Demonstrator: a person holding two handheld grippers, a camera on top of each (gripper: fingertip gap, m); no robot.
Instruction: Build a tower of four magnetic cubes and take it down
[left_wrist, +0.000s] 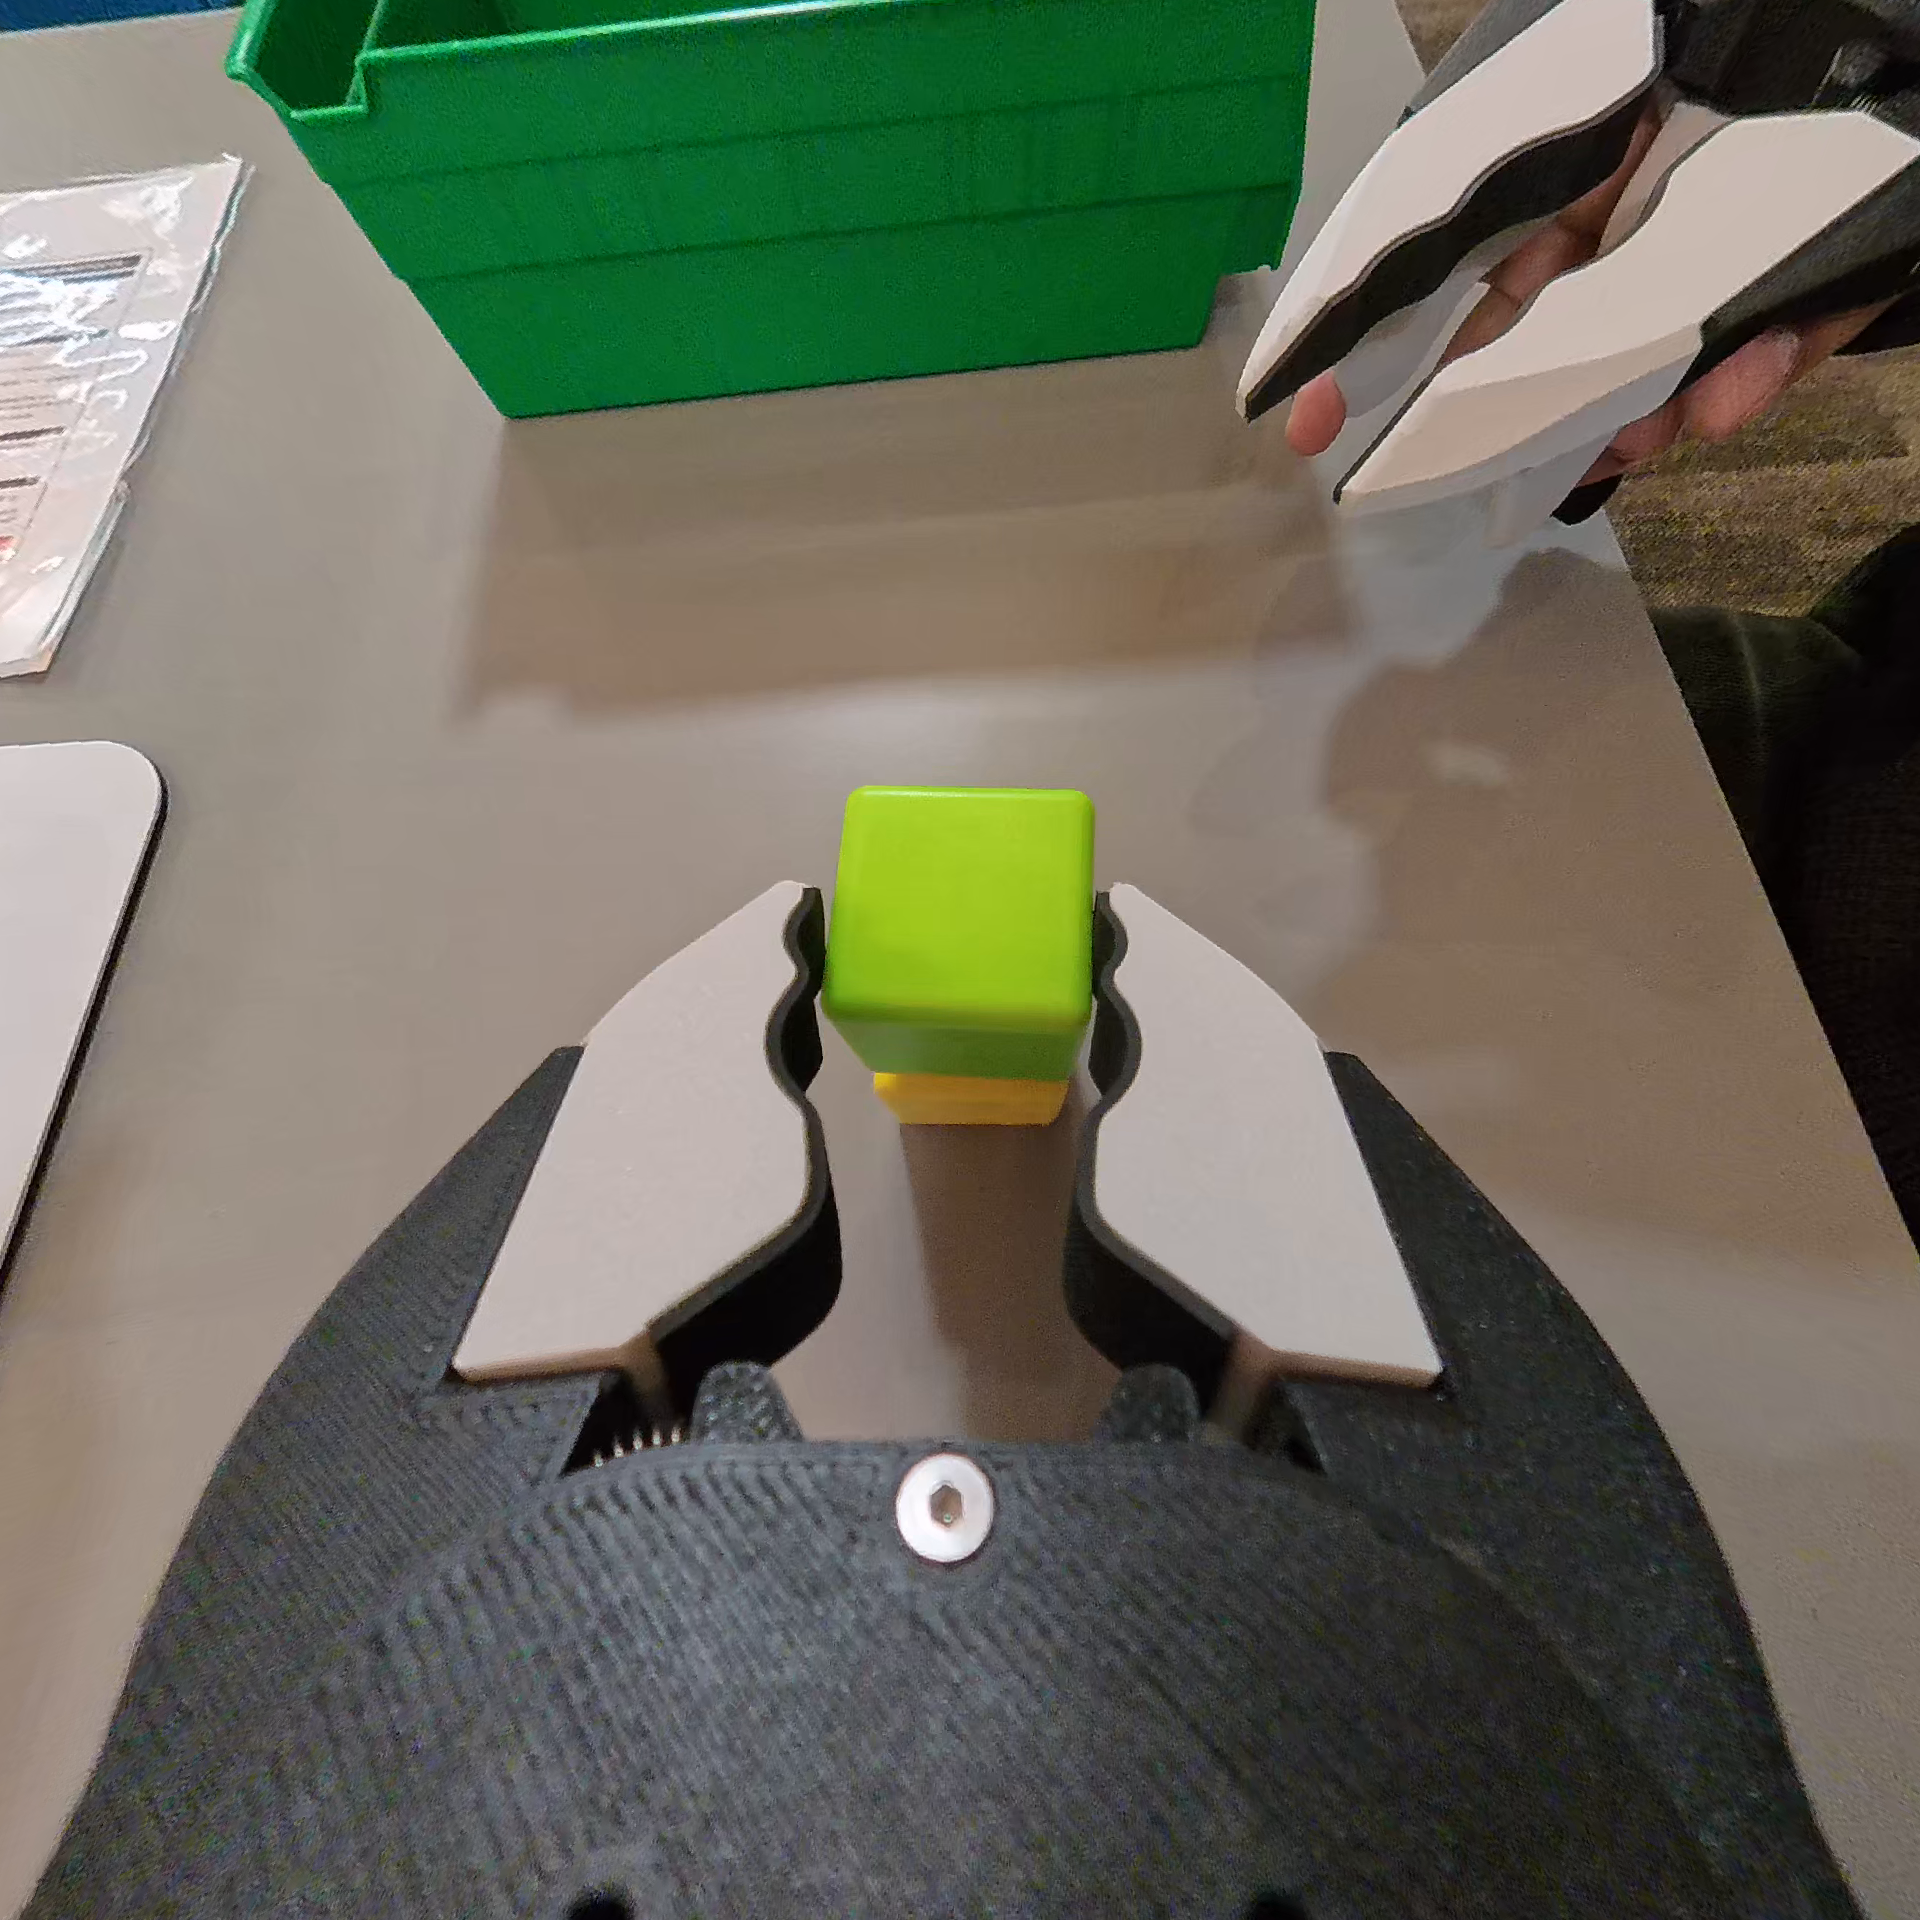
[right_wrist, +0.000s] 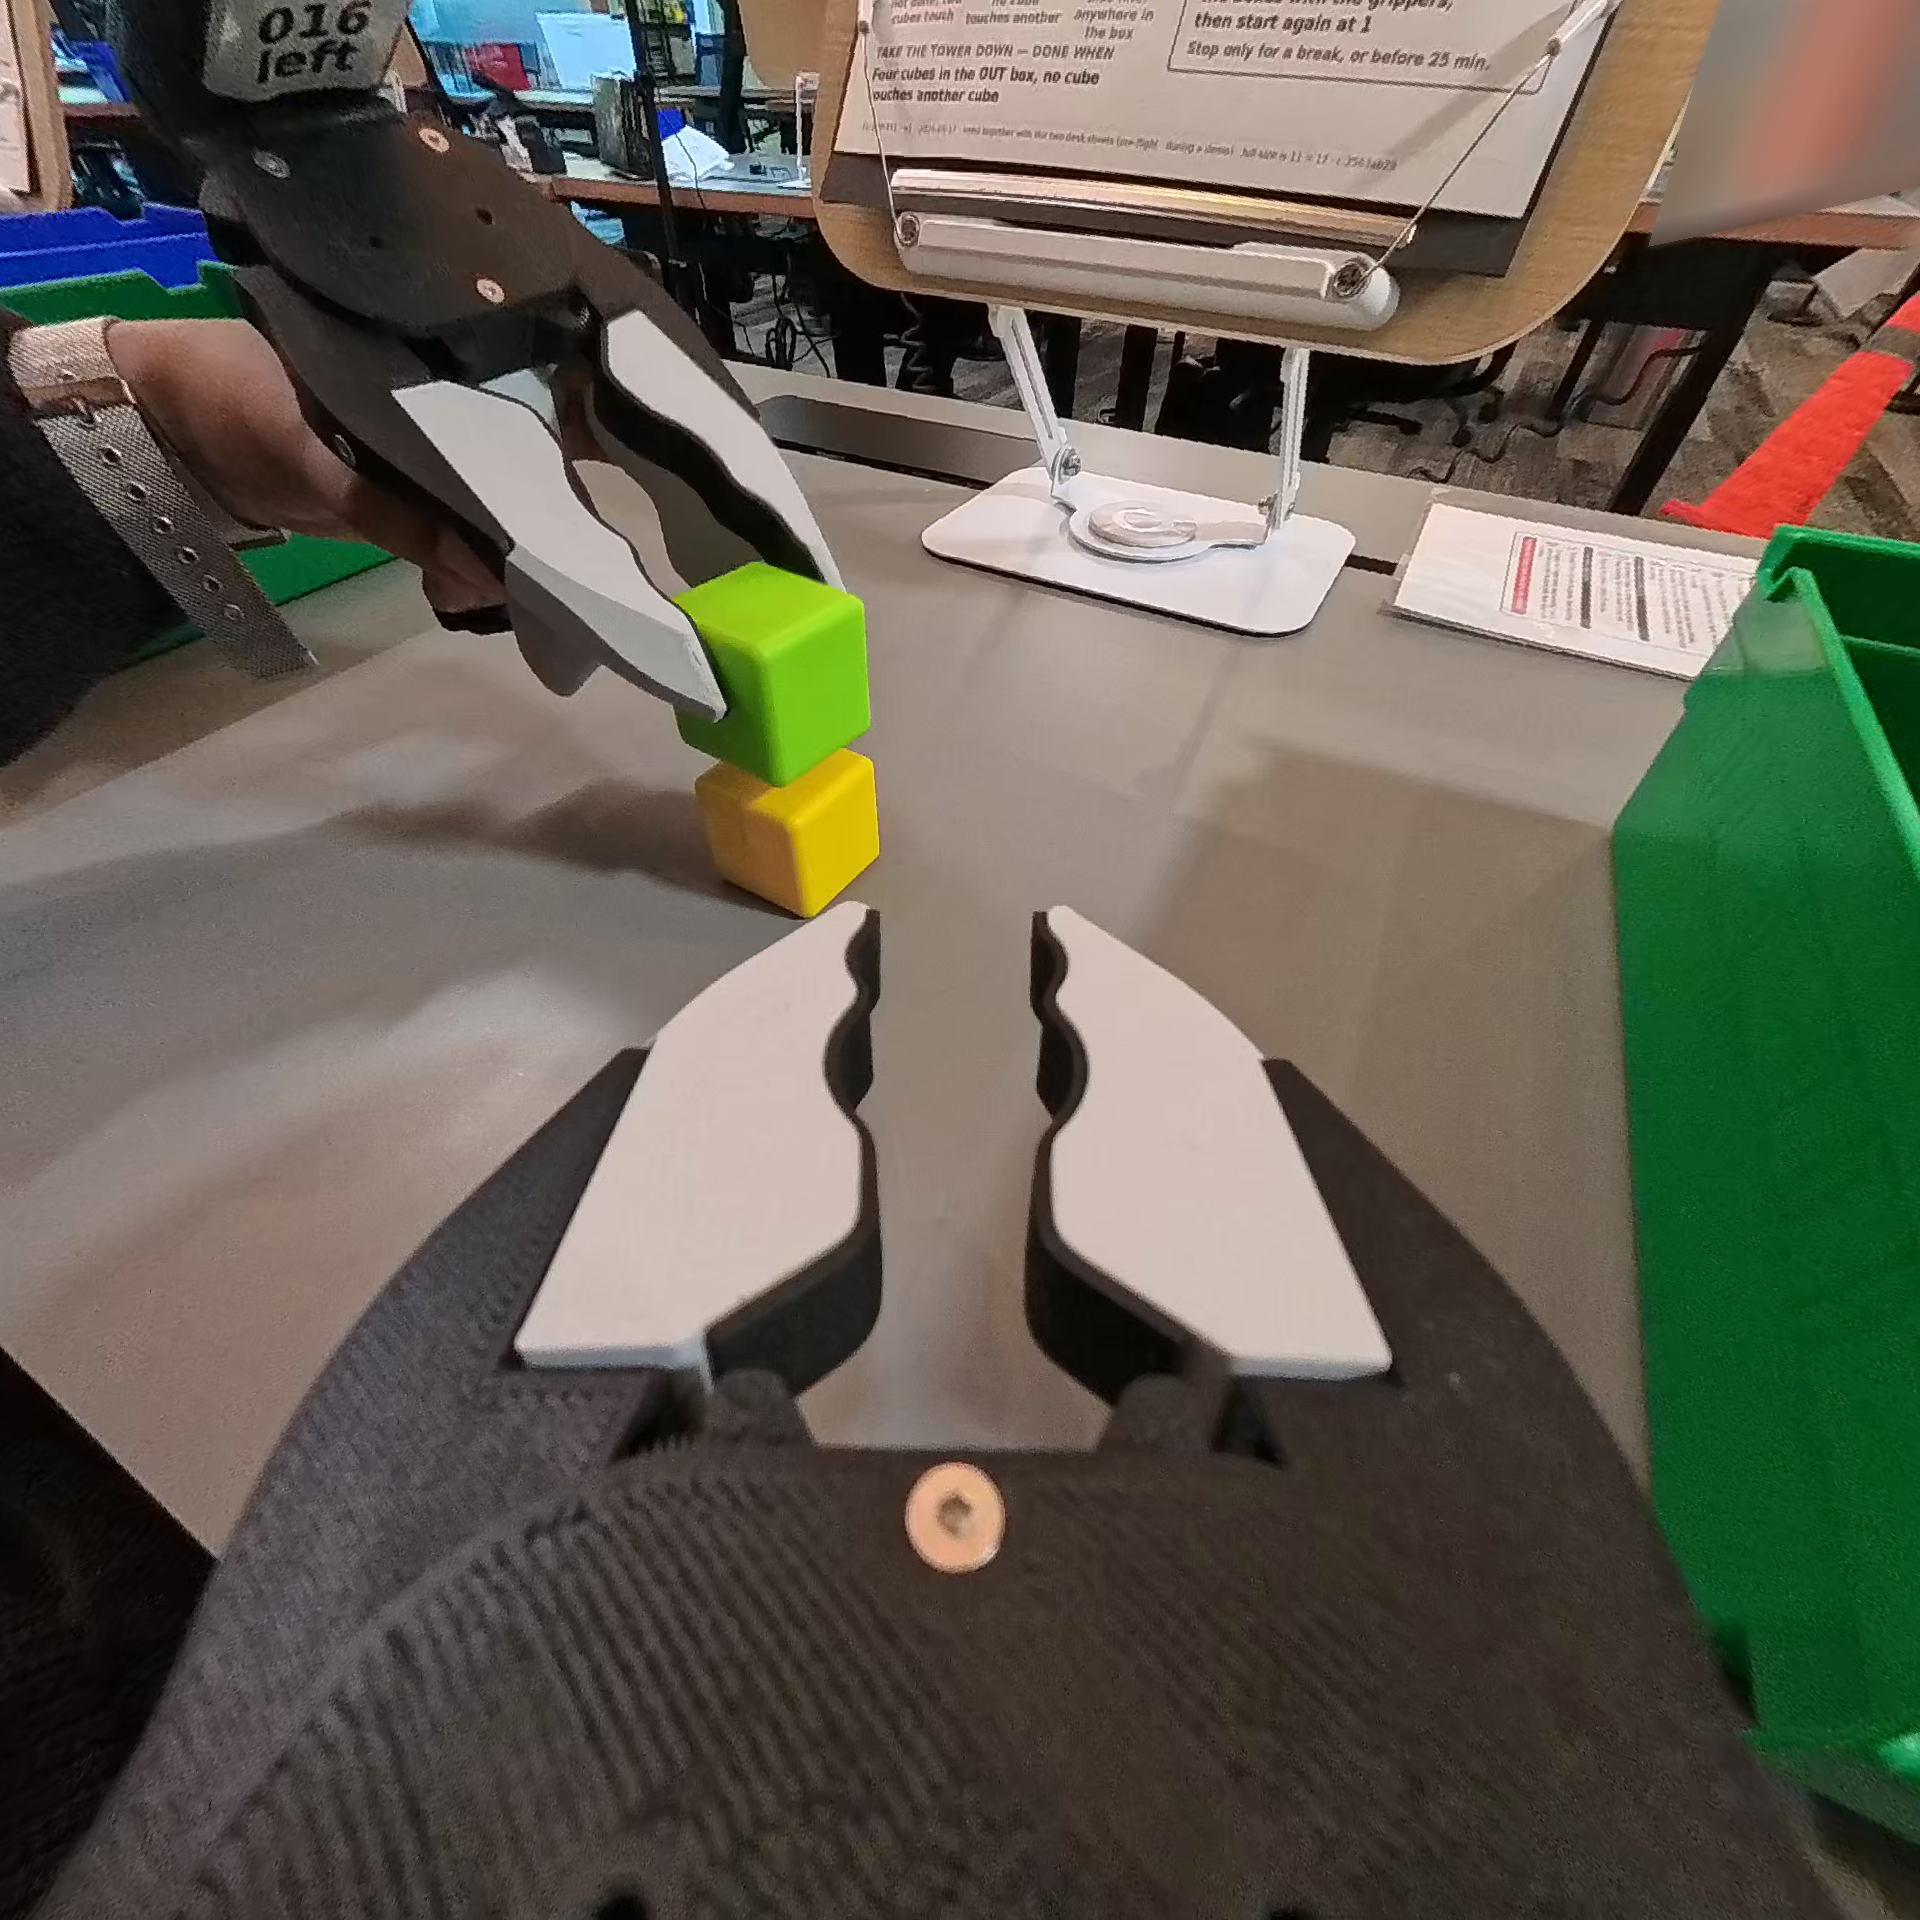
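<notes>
Green cube (left_wrist: 958, 925) upright between left gripper (left_wrist: 956, 935) jaws, atop yellow cube (left_wrist: 966, 1101).

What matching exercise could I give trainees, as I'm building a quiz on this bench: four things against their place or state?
Things:
1. light green cube
2. yellow cube
3. right gripper
4. green bin

Places or states:
A. on the table, beneath another cube
B. open, holding nothing
C. clamped by the left gripper
D. at the far side of the table, beyond the cubes

Pairs: 1-C, 2-A, 3-B, 4-D
</notes>
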